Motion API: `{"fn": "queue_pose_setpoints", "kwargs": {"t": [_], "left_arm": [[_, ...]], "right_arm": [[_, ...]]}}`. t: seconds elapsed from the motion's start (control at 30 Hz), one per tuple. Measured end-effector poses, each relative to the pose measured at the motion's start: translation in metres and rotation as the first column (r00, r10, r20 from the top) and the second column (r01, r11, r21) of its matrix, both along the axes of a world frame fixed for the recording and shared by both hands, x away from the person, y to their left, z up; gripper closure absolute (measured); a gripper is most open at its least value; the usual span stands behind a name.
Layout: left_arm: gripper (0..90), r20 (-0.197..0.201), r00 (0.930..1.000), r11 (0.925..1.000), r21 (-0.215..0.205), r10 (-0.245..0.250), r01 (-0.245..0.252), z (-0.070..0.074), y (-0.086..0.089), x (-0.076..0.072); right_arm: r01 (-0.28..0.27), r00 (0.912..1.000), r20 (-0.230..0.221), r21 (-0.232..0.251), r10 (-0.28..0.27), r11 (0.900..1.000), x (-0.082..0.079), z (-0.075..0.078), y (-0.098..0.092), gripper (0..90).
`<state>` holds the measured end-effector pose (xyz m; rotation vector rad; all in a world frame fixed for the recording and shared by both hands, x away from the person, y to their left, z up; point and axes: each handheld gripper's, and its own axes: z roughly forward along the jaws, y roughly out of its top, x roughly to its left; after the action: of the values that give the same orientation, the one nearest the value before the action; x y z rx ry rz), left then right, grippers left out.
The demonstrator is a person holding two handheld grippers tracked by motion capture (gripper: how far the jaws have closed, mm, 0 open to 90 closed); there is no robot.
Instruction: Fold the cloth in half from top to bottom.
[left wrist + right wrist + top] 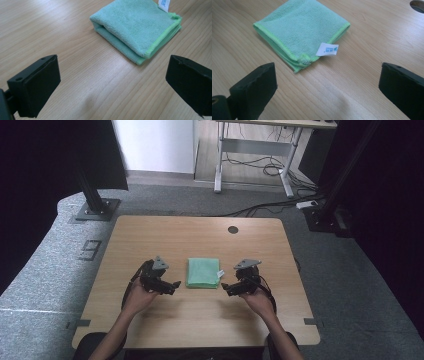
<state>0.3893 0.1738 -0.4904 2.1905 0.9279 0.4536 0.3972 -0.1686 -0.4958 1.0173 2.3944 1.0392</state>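
Observation:
A folded green cloth (pixel 202 272) lies flat on the middle of the wooden table (pixel 200 320), with a white label (pixel 220 272) at its right edge. My left gripper (pixel 175 285) hovers just left of the cloth, its jaws wide apart with bare wood between them. My right gripper (pixel 224 287) hovers just right of it, jaws equally wide and holding nothing. In the left gripper view the cloth (pixel 136 28) sits ahead of the gripper (pixel 112 82). In the right gripper view the cloth (pixel 299 32) and its label (pixel 327 49) lie ahead of the gripper (pixel 327 90).
A round cable hole (pixel 233 229) sits near the table's far edge, also seen as a hole (pixel 418 5) in the right gripper view. Beyond the table are grey carpet, a black stand base (pixel 95 210), a desk frame (pixel 255 155) and floor cables (pixel 265 207).

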Motion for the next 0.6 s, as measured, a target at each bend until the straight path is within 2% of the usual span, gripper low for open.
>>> {"fn": "queue_pose_setpoints", "kwargs": {"t": [0.6], "left_arm": [[0.0,0.015,0.9995,0.9995,0.008,0.029,-0.029,0.001,0.027,-0.020]], "right_arm": [[0.018,0.9997,0.018,-0.005,-0.018,1.000,-0.020,0.004,-0.025,0.0]]}}
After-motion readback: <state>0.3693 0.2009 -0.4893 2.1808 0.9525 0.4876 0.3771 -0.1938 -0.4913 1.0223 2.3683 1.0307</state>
